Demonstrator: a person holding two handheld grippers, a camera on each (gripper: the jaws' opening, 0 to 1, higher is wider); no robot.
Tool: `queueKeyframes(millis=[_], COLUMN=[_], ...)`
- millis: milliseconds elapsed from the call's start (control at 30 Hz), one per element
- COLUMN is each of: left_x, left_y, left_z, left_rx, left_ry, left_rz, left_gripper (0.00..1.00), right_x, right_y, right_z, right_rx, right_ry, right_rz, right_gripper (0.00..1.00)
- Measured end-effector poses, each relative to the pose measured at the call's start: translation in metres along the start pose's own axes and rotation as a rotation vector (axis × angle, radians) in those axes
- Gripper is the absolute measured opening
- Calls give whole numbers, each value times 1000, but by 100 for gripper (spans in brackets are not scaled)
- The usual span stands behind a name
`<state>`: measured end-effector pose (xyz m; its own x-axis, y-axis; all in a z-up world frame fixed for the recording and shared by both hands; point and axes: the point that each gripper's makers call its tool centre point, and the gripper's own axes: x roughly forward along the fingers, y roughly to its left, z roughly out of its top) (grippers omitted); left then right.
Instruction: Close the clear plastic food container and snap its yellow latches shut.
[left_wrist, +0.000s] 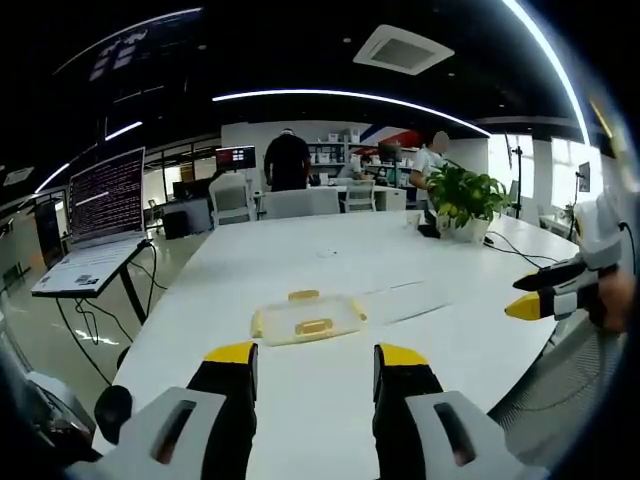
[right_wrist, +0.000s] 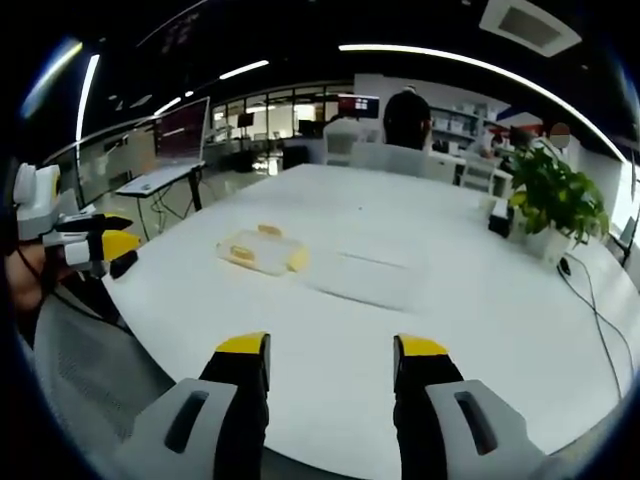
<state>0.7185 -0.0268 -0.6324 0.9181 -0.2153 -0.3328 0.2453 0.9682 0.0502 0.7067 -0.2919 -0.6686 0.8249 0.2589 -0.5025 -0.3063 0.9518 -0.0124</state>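
Clear rectangular plastic food container with yellow latches (left_wrist: 307, 318) flat on the large white oval bench (left_wrist: 330, 400), lid resting on top, near the bench's near edge in the left gripper view. One yellow latch (left_wrist: 303, 295) on its far long side, another (left_wrist: 314, 326) on the near long side; cannot tell whether snapped down. In the right gripper view, same container (right_wrist: 261, 250) to the left of centre, well apart from both jaw pairs.

Left hand-held gripper (left_wrist: 315, 355) above the near bench edge, jaws spread wide, released, nothing between them; container just beyond the yellow tips and roughly in line with the gap. Also at the left edge of the right gripper view (right_wrist: 95, 245), off the bench edge, carried by a hand.

Right hand-held gripper (right_wrist: 333, 348) likewise released, jaws apart over bare bench, empty. Seen from the left gripper view at far right (left_wrist: 545, 292), yellow tips pointing inward toward the bench, off its edge.

Green potted plant in a white pot (left_wrist: 463, 200) at the far right part of the bench. Open laptop with lit screen (left_wrist: 100, 215) on a stand to the left, off the bench. Person in dark top (left_wrist: 287, 160) standing at the back of the room, facing away.
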Motion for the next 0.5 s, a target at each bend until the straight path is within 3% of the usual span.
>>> queueKeyframes(millis=[500], left_x=[1], left_y=[1], left_z=[1], left_rx=[3], left_ry=[2], left_rz=[-1], left_gripper=[40], right_x=[1], right_y=[1], right_z=[1], right_rx=[-3], right_ry=[2], right_rz=[1], right_gripper=[46])
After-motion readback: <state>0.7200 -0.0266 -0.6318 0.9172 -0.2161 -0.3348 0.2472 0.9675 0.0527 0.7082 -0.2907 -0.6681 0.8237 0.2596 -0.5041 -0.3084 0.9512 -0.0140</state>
